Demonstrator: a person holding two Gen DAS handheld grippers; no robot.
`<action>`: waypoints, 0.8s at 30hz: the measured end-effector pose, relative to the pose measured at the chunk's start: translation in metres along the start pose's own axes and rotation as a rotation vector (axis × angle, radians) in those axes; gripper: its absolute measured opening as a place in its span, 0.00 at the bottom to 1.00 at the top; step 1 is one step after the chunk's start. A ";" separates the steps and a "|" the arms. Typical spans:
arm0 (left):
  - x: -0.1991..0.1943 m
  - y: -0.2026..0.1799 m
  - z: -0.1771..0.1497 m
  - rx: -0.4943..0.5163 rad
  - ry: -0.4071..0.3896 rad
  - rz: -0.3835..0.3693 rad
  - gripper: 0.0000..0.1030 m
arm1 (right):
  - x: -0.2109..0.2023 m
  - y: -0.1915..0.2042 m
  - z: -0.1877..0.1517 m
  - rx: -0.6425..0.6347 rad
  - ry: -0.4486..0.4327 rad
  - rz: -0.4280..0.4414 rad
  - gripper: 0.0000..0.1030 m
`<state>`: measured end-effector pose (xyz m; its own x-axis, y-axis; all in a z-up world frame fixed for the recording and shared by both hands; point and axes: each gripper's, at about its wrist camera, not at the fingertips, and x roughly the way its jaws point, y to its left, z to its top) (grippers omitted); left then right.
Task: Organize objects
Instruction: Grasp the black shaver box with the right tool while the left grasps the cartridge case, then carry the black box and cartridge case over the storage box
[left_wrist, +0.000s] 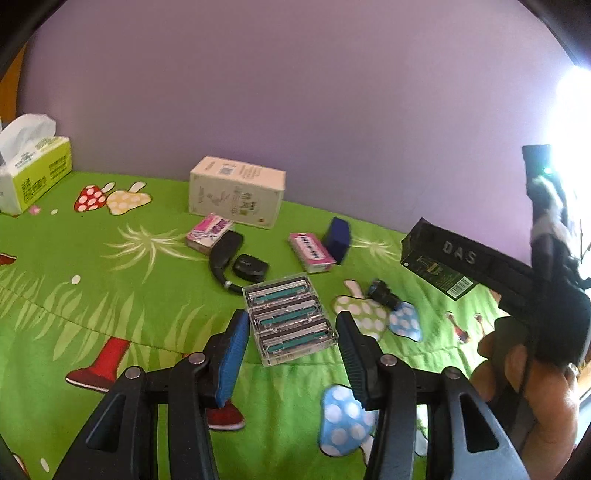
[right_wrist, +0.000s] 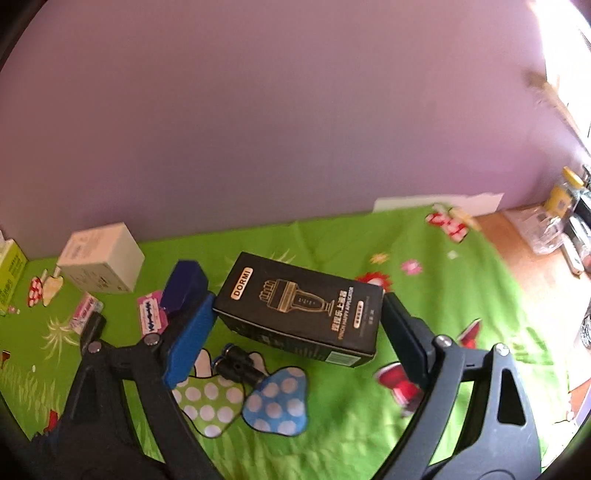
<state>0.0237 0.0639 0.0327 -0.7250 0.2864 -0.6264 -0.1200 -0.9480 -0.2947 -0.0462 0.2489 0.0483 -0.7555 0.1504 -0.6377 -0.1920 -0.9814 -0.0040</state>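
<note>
The left gripper (left_wrist: 291, 339) hangs low over the green cloth (left_wrist: 92, 295) with its jaws spread apart, and the clear razor case (left_wrist: 290, 319) lies flat on the cloth between and just ahead of its fingertips, touching neither. The right gripper (right_wrist: 299, 325) is clamped on the black box (right_wrist: 301, 308), one pad pressing each short end, and holds it tilted above the cloth near the small black fitting (right_wrist: 236, 363).
</note>
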 end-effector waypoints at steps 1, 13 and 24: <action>-0.002 -0.002 -0.002 0.004 0.001 -0.022 0.48 | -0.007 -0.003 -0.002 -0.012 -0.012 0.004 0.88; -0.046 -0.073 -0.040 0.149 -0.020 -0.351 0.48 | -0.082 -0.084 -0.042 0.002 -0.019 -0.136 0.88; -0.066 -0.152 -0.080 0.385 0.023 -0.599 0.48 | -0.180 -0.225 -0.077 0.234 0.031 -0.499 0.88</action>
<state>0.1439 0.2002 0.0613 -0.4453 0.7725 -0.4527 -0.7278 -0.6068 -0.3196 0.1809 0.4334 0.1049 -0.5191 0.5839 -0.6242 -0.6589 -0.7385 -0.1429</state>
